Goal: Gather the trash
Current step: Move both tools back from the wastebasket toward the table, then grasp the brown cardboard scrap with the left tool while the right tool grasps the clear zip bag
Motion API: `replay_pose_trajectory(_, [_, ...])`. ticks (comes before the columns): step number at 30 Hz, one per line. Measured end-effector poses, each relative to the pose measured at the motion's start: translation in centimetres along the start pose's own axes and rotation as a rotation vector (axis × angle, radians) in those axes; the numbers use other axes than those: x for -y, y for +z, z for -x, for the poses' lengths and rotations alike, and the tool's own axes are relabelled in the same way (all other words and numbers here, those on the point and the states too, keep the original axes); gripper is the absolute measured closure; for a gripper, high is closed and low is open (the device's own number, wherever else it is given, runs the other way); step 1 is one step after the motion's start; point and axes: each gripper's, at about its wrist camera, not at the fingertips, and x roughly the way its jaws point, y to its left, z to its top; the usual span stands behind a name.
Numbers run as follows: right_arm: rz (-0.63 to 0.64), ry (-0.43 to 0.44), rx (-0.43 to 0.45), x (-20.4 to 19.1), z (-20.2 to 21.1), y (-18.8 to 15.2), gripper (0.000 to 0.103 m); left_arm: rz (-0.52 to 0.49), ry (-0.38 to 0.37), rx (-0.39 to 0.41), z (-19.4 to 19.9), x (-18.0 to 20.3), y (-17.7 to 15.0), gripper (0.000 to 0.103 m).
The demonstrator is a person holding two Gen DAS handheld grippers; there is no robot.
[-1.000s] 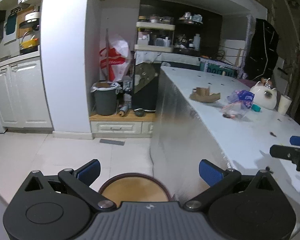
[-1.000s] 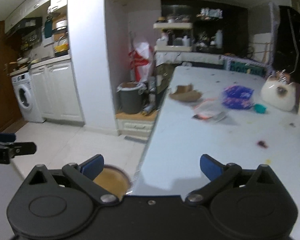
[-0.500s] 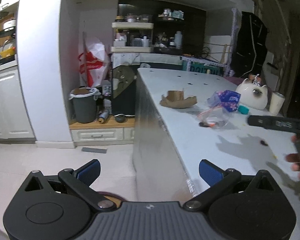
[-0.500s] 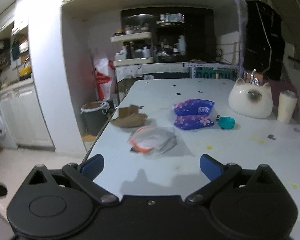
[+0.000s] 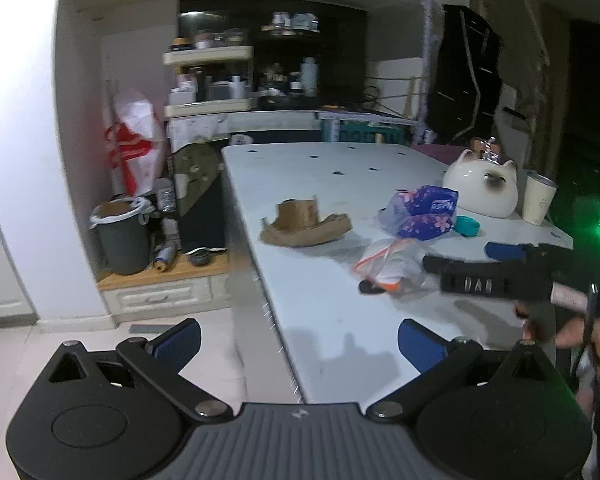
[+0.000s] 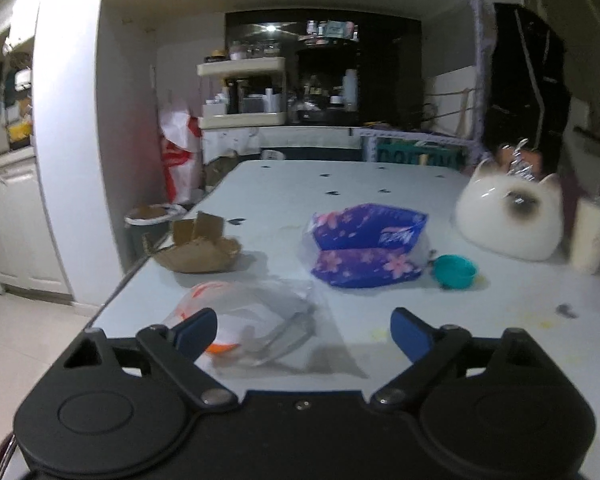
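Right gripper [image 6: 303,332] over near table edge, jaws wide and just closing a little, nothing pinched yet. Clear plastic bag [image 6: 246,320] lying flat on table [image 6: 340,184], partly between the blue pads, left pad above it.

Left gripper [image 5: 299,340] wide, empty, off the table's side.

Other litter further back: torn cardboard [image 6: 198,250], purple wrapper [image 6: 364,244], teal cap [image 6: 456,272]. Bin [image 5: 122,240] on floor by the wall, well apart from table.

Risks, as judged:
- Thin film likely to slide or fold away under closing pads; pinch on one layer only, contents spilling.
- Bag near table edge, could be pushed off.
- Cat-shaped jar [image 6: 508,220] and cup [image 6: 592,236] close to wrapper and cap; careless sweep could knock them.
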Motion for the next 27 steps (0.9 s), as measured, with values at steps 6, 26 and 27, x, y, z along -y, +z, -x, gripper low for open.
replay_pose_trajectory(6, [-0.055, 0.084, -0.004, 1.5, -0.4, -0.1, 0.009, -0.098, -0.052, 0.045, -5.2, 0.8, 2.2, 0.001])
replay_pose_trajectory(26, [-0.079, 0.184, -0.028, 2.6, -1.4, 0.0, 0.035, -0.589, 0.044, -0.006, -16.7, 4.9, 4.7, 0.052])
replay_pose_trajectory(27, [-0.077, 0.184, -0.025, 2.6, -1.4, 0.0, 0.036, -0.603, 0.05, -0.015, -17.2, 5.1, 4.6, 0.053])
